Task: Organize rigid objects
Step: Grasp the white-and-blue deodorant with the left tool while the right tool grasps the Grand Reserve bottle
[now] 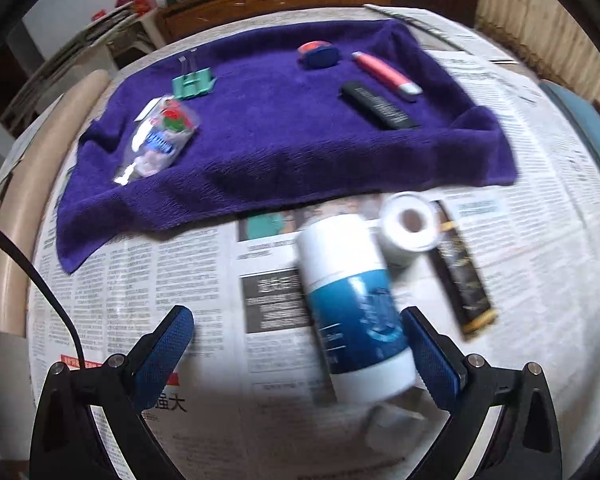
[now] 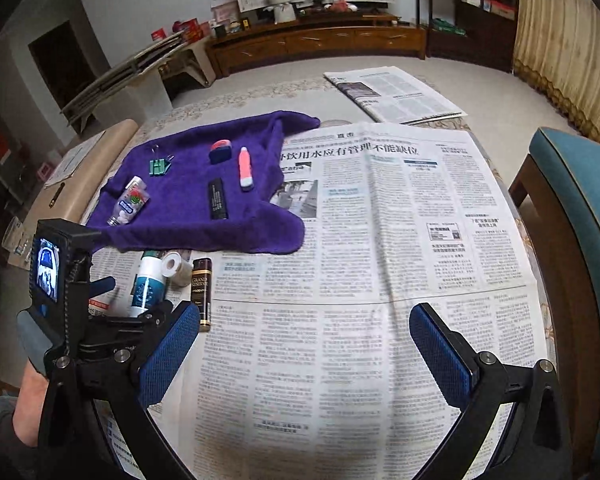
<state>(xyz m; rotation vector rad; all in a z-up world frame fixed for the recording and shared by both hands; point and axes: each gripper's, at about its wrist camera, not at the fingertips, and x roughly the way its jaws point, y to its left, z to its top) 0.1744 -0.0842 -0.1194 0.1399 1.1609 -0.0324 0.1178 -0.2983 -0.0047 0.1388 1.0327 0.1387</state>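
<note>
Left gripper [image 1: 298, 344]: spread wide, holding nothing.
Bottle [image 1: 354, 304]: white and blue, lying on the newspaper [image 1: 140, 280], its base end between the 2 fingers and close to the right-hand pad.
Beyond it: a tape roll [image 1: 408, 226] and a dark box [image 1: 462, 276] just ahead; farther ahead, the purple towel [image 1: 280, 148].
Handling: looks rigid, smooth and light; likely to roll.
Hold: I'd squeeze across the round body, mid-length.
Right gripper [image 2: 304, 348]: spread, empty, over bare newspaper.
</note>
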